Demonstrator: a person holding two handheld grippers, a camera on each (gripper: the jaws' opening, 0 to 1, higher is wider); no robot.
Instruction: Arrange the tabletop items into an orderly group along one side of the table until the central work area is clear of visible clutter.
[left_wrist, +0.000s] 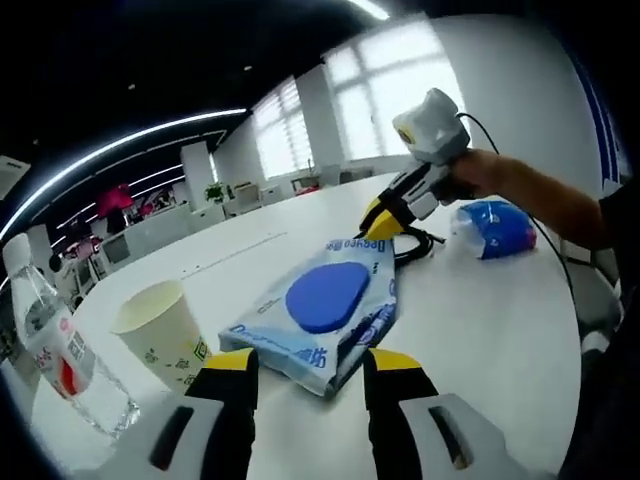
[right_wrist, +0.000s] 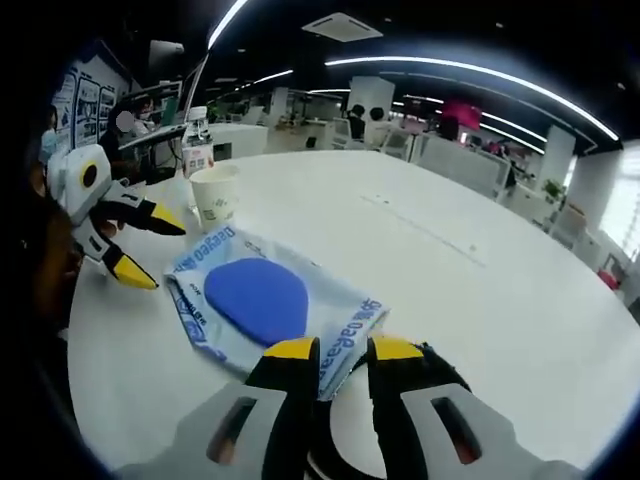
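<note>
Now both grippers frame the wipes pack (left_wrist: 322, 312), left gripper (left_wrist: 308, 372) open at its 6 o'clock edge and right gripper (right_wrist: 343, 352) open opposite, both empty, so the next move seems to be closing on it.

Wet-wipes pack (right_wrist: 270, 305) print reads roughly "Deeyeo"; cup, bottle label markings illegible

Table (left_wrist: 480, 330): smooth white top, faint sheen under my tongs.
Wipes pack (left_wrist: 320, 315): soft glossy plastic film, matt blue lid.
Cup (left_wrist: 165, 325): matt paper.
Bottle (left_wrist: 55, 345): clear shiny plastic.
Blue bag (left_wrist: 495, 228): crinkled glossy plastic.
My left gripper (left_wrist: 308, 385): tips look like yellow and black plastic.
</note>
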